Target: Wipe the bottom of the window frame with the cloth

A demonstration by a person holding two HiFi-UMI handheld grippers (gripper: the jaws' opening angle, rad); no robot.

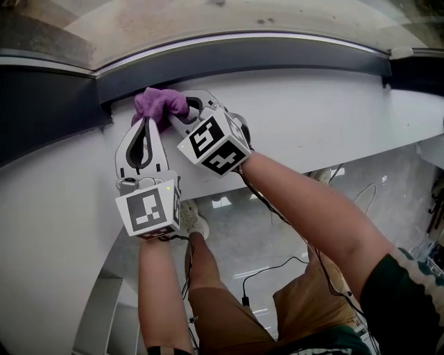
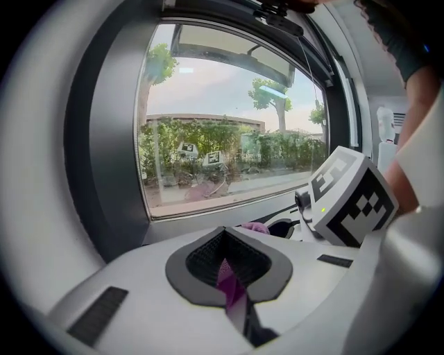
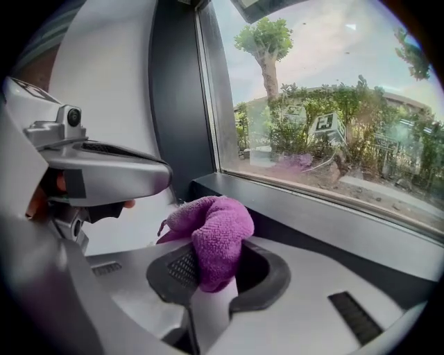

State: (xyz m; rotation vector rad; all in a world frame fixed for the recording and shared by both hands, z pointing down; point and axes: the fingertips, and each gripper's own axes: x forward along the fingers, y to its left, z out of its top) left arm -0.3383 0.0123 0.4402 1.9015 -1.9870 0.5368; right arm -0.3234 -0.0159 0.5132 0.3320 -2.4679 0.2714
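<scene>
right claw [image 3: 216, 276]: clamped on the purple cloth [image 3: 211, 232]; the wad bulges out ahead of the pads
left claw [image 2: 229, 270]: shut on a thin tail of the same cloth; only a strip shows between its pads
cloth position: bunched against the dark bottom rail [image 1: 277, 54] of the window frame, at 11 o'clock in the head view, near the frame's left corner
step: likely the start of the wipe; the wad is not spread flat on the rail yet
how: press the wad down onto the rail and drag toward 3 o'clock in one pass; keep the plastic off the glass [image 1: 243, 17]; a double grip may stretch the cloth, so leading with one claw looks cleaner
pose: claws side by side, left pointing to 12, right to about 10
forearms: left forearm [image 1: 159, 291] rises from 6 o'clock, right forearm [image 1: 312, 208] from 4 o'clock
</scene>
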